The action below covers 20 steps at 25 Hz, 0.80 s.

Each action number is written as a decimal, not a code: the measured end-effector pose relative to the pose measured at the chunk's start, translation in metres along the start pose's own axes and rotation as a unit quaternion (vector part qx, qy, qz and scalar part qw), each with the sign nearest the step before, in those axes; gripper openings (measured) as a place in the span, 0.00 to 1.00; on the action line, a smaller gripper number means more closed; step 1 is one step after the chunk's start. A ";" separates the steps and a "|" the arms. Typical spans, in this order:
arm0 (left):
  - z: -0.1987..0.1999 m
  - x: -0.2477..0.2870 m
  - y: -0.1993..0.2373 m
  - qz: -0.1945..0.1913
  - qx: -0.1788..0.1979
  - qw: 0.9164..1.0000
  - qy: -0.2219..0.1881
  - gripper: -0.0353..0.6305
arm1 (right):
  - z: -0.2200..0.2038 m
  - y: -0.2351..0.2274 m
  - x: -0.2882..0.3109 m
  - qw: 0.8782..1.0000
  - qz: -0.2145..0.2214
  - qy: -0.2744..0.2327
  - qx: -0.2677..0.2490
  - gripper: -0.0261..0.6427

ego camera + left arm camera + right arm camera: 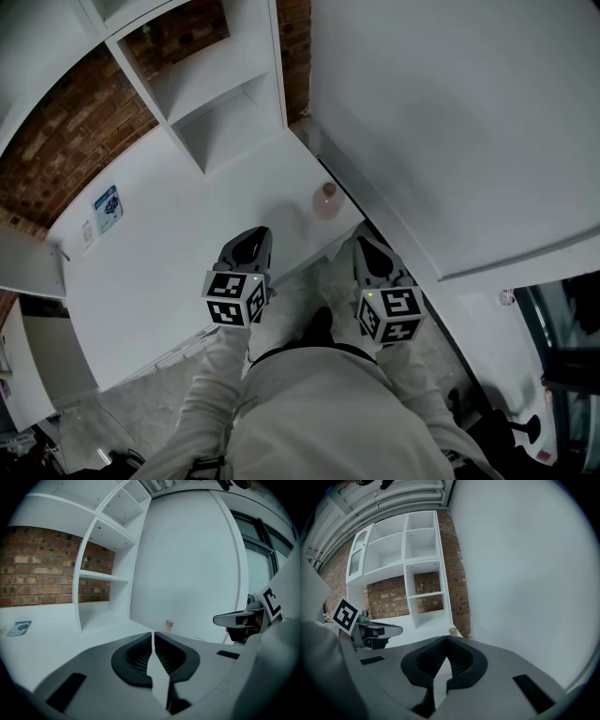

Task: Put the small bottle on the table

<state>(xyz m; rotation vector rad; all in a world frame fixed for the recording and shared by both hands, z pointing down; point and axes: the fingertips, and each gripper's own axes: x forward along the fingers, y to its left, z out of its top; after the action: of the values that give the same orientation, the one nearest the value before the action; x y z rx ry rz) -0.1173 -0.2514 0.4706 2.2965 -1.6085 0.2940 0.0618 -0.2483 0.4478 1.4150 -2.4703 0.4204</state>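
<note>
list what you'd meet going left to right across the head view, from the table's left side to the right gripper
blue card lying on the white table → left gripper → small bottle standing near the table's right edge → right gripper

Small bottle (326, 199) is standing on the table (169, 272), at its right edge, beside the wall panel (450, 122). Shelf unit (220, 103) is sitting on the table's far side. Leaflet (108, 208) is lying at the left. Left gripper (253, 234) is hanging over the near edge, and right gripper (366, 244) is hanging to its right, off the table.
</note>
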 end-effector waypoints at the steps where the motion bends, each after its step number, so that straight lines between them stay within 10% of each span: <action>1: 0.000 0.000 0.001 0.001 0.000 1.000 0.000 0.10 | 0.000 0.000 0.000 1.000 0.000 0.000 0.000 0.08; 20: -0.003 0.001 0.001 0.005 -0.005 1.000 0.007 0.10 | 0.003 -0.003 0.003 1.000 0.008 -0.004 0.001 0.08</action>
<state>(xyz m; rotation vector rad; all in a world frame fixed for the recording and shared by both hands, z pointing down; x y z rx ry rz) -0.1184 -0.2512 0.4739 2.2736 -1.6117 0.3031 0.0627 -0.2528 0.4468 1.4015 -2.4903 0.4201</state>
